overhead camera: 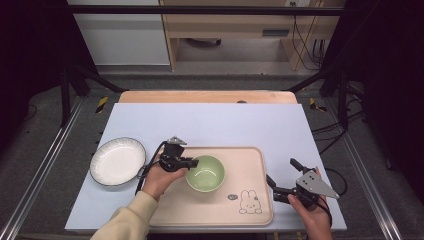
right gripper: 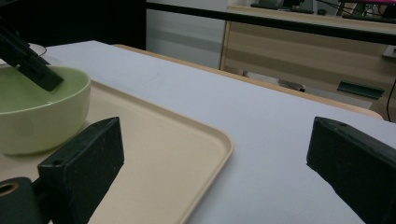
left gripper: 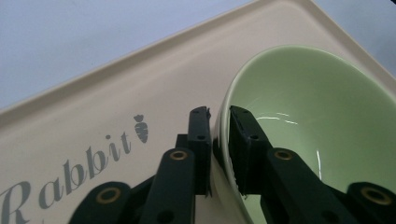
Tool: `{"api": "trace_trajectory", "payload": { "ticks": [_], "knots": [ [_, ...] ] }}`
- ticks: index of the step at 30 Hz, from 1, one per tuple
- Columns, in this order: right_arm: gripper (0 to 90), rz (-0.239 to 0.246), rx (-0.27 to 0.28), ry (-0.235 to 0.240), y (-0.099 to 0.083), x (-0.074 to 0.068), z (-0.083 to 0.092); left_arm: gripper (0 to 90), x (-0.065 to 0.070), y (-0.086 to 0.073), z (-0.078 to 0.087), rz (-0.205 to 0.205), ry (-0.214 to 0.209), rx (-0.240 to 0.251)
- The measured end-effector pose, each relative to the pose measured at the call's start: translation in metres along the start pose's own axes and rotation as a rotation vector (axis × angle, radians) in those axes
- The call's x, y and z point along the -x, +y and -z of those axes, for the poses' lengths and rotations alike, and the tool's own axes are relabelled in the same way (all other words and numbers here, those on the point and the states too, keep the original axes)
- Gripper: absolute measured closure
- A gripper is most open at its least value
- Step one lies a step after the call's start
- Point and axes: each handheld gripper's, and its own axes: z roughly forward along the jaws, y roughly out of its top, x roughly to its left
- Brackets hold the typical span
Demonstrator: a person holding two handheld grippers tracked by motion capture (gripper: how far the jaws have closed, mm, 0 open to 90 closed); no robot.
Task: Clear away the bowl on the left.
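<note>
High view: green bowl (overhead camera: 205, 173) on beige tray (overhead camera: 252, 212); left gripper (overhead camera: 188, 163) pinches its rim. White plate (overhead camera: 118, 161) sits left, off the tray. Right gripper (overhead camera: 281, 180) hangs spread, empty, past the tray's right edge.

Left gripper view: jaws clamp rim; tray reads "Rabbit" (left gripper: 70, 170).

Right gripper view: jaws wide apart, bowl cut off at left.

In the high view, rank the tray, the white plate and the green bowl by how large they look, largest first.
1. Tray, by far the largest.
2. White plate.
3. Green bowl, clearly smaller across than the plate; both lie similarly far from the camera.
</note>
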Motion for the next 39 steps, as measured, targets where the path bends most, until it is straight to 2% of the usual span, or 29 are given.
{"api": "trace_trajectory", "payload": {
  "ticks": [14, 23, 27, 33, 39],
  "knots": [
    [4.1, -0.003, -0.005, 0.003, 0.000, 0.000, -0.001, 62.1, 0.001, -0.001, 0.001, -0.027, 0.035, 0.015],
    [4.1, -0.002, -0.007, 0.004, -0.001, -0.001, -0.001, 42.9, -0.002, 0.000, 0.006, -0.028, 0.054, 0.043],
    [4.1, -0.002, -0.006, 0.004, -0.001, -0.001, -0.001, 35.0, -0.003, -0.002, 0.010, -0.032, 0.059, 0.060],
    [4.1, 0.001, -0.008, 0.006, -0.001, -0.001, -0.002, 27.9, -0.005, -0.002, 0.018, -0.054, 0.055, 0.093],
    [4.1, -0.001, -0.008, 0.007, -0.001, -0.002, -0.003, 19.5, -0.006, -0.003, 0.028, -0.085, 0.051, 0.149]
  ]
}}
